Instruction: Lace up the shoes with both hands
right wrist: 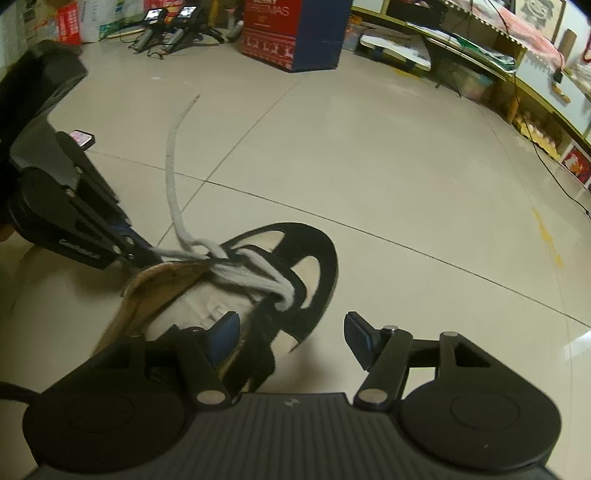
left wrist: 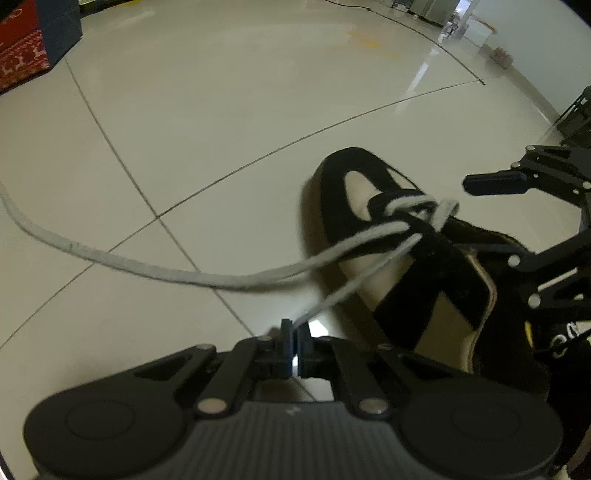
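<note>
Left wrist view, foreground: the left tongs [left wrist: 294, 334], jaws closed on one strand of the grey lace [left wrist: 354, 288], which runs taut from the blue pads up to the knot on the shoe [left wrist: 399, 258]. The shoe, black with cream panels, lies on the tiled floor [left wrist: 221, 110] just right of and beyond the tongs, toe pointing away. The lace crosses through the black straps near the toe. A second, longer strand [left wrist: 110, 258] leaves the same crossing and trails loose across the tiles toward the left edge. At right, the right tongs [left wrist: 495, 182] reach in above the shoe, one dark finger showing; the other is out of view here. Far left, a red and blue box [left wrist: 33, 48] stands on the floor.

Right wrist view, foreground: the right tongs [right wrist: 291, 338], jaws standing wide apart with nothing between the pads; the left finger [right wrist: 225, 334] hangs over the shoe's [right wrist: 317, 258] opening, the right one over bare floor [right wrist: 406, 166]. Beyond, the lace [right wrist: 255, 278] bunches over the straps. At left, the left tongs [right wrist: 138, 245] pinch a strand beside the shoe's collar. The loose strand [right wrist: 171, 173] runs away over the tiles. Background: the box [right wrist: 295, 33], tripods [right wrist: 173, 33], and cluttered shelves [right wrist: 480, 55] along the right wall.
</note>
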Action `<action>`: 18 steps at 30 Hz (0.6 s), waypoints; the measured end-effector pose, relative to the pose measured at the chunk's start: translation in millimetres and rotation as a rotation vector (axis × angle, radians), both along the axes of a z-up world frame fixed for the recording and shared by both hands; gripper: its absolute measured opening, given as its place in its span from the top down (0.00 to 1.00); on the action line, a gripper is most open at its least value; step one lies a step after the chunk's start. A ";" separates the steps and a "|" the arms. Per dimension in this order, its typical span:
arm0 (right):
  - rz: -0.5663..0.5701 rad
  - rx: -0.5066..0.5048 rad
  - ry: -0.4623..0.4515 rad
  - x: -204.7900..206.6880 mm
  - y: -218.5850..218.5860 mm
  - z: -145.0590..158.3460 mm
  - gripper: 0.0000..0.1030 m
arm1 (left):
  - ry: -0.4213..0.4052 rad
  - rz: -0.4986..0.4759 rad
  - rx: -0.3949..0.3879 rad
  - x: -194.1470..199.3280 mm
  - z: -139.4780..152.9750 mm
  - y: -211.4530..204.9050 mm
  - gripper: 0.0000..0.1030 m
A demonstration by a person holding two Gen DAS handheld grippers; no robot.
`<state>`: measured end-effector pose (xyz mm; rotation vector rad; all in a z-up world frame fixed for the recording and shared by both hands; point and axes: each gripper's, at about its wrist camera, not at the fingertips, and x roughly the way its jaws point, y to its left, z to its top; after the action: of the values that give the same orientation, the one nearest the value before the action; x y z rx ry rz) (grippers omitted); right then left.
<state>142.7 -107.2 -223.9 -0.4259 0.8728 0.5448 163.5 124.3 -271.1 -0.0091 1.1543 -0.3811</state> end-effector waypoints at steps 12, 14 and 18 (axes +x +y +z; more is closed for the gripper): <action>-0.012 0.012 0.005 0.9 -1.5 -2.4 0.36 | 0.051 0.059 -0.014 4.5 -11.4 2.6 0.98; -0.013 0.010 0.005 1.2 -1.2 -2.5 0.36 | 0.054 0.051 -0.017 7.8 -12.6 -2.8 0.98; -0.017 0.013 0.011 2.3 -2.6 -1.3 0.36 | 0.046 0.012 -0.042 1.9 -6.0 0.1 0.87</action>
<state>145.0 -109.7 -225.2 -0.4036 0.8818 0.5376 165.4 124.4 -277.1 -0.0618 1.1913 -0.3964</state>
